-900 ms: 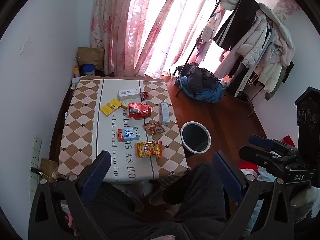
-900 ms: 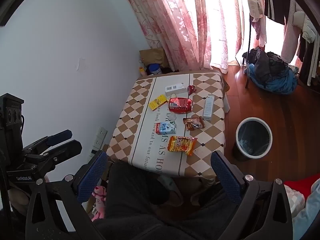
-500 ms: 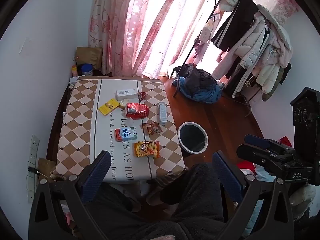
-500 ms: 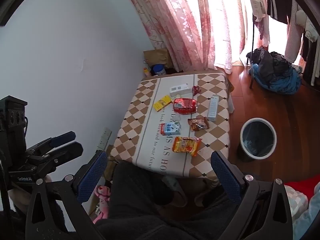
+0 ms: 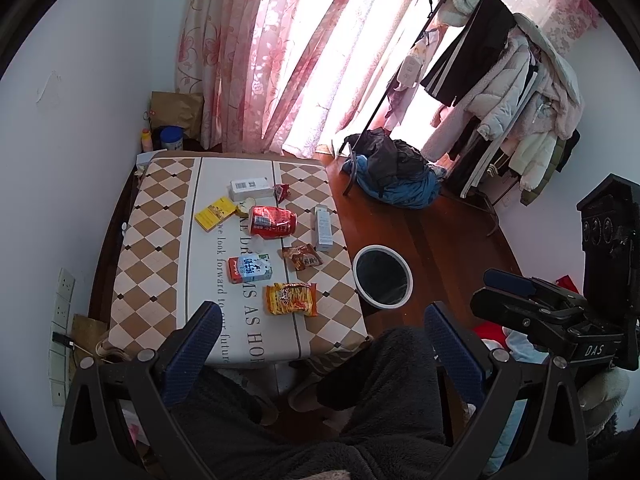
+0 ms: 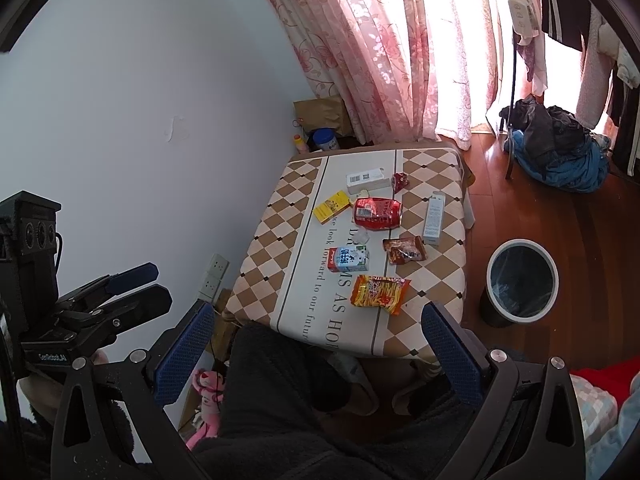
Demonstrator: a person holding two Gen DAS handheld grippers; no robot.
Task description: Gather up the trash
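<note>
Trash (image 5: 291, 299) lies scattered mid-frame on my table (image 5: 160, 216), sitting lower in frame than before | bin (image 5: 383, 275) right of it | my left gripper (image 5: 320, 344) and right gripper (image 6: 316, 340) gape wide, empty

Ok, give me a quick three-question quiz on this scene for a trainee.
1. True or false: the bin stands on the table.
2. Which item lies nearest the table's front edge? A) red can B) orange snack bag C) yellow packet
3. What does either gripper, left gripper or right gripper, hold?

Key:
1. False; it stands on the floor beside the table.
2. B
3. Nothing; both are open and empty.
</note>
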